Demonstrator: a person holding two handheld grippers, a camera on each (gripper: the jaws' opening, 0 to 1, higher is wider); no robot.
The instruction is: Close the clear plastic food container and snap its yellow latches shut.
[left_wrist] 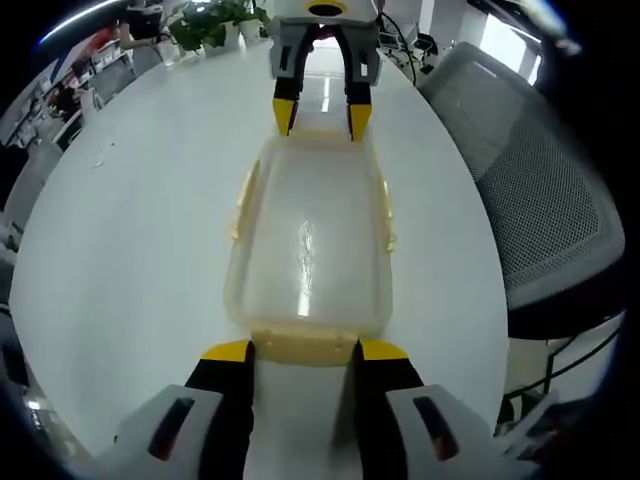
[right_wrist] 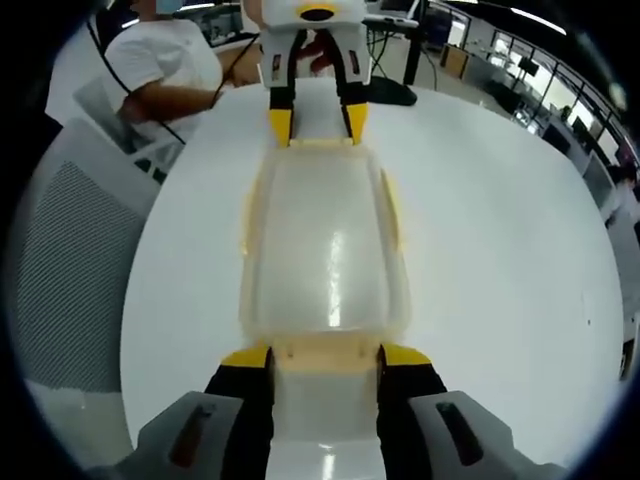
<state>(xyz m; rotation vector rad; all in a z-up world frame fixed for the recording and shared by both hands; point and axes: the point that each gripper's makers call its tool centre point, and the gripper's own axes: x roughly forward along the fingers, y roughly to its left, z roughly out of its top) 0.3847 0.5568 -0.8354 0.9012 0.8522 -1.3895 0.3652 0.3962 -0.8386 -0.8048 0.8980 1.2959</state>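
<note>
Left gripper (left_wrist: pixel 300 350) sits at one short end of the clear food container (left_wrist: pixel 308 250), jaws apart with the yellow tips on either side of the yellow end latch (left_wrist: pixel 303 345), right at it, though I can't tell if they actually touch. Container lies lengthwise in the middle of the round white table (left_wrist: pixel 130 260), lid on top. Side latches (left_wrist: pixel 241 200) stick out along both long edges. At the far short end, the right gripper (left_wrist: pixel 321 116) faces back, jaws also apart at that end's latch. A grey mesh chair (left_wrist: pixel 540 210) stands at the table's edge and plants (left_wrist: pixel 215 22) sit at its far edge.

From the right gripper view it's mirrored: right gripper (right_wrist: pixel 325 356) spread around its latch (right_wrist: pixel 325 348), container (right_wrist: pixel 325 250) ahead, left gripper (right_wrist: pixel 318 125) beyond, a person in white (right_wrist: pixel 165 65) seated at the table's far edge.
</note>
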